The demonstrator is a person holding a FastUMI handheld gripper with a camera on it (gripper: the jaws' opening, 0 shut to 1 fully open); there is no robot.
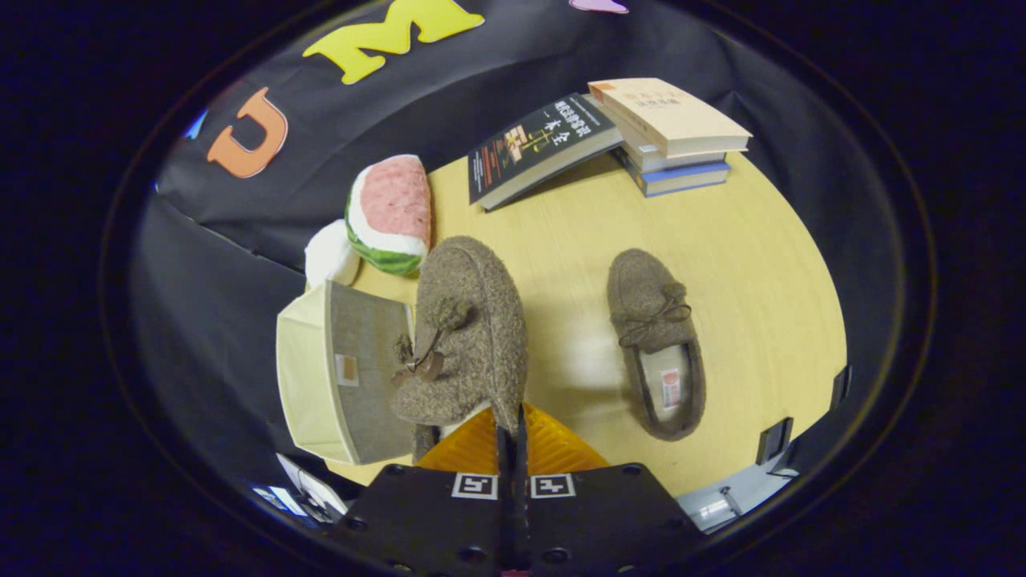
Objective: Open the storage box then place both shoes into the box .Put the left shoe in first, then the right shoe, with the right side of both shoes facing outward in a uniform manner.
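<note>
Wooden tabletop (745,264) carries books at the far edge. Your gripper (510,425) points down over it, fingers drawn together on the heel edge of a brown slipper (469,320), which hangs lifted beside the open storage box (321,377). Second slipper (657,344) lies flat, well apart, to the right.

Two shoes: one (465,328) at frame centre, one (656,340) to its right. One box (341,373) at left. One plush watermelon slice (390,212). Seemingly four books (609,132) at upper right. One table (753,264). One tool (511,437), fingers pressed together on the centre shoe's edge.
</note>
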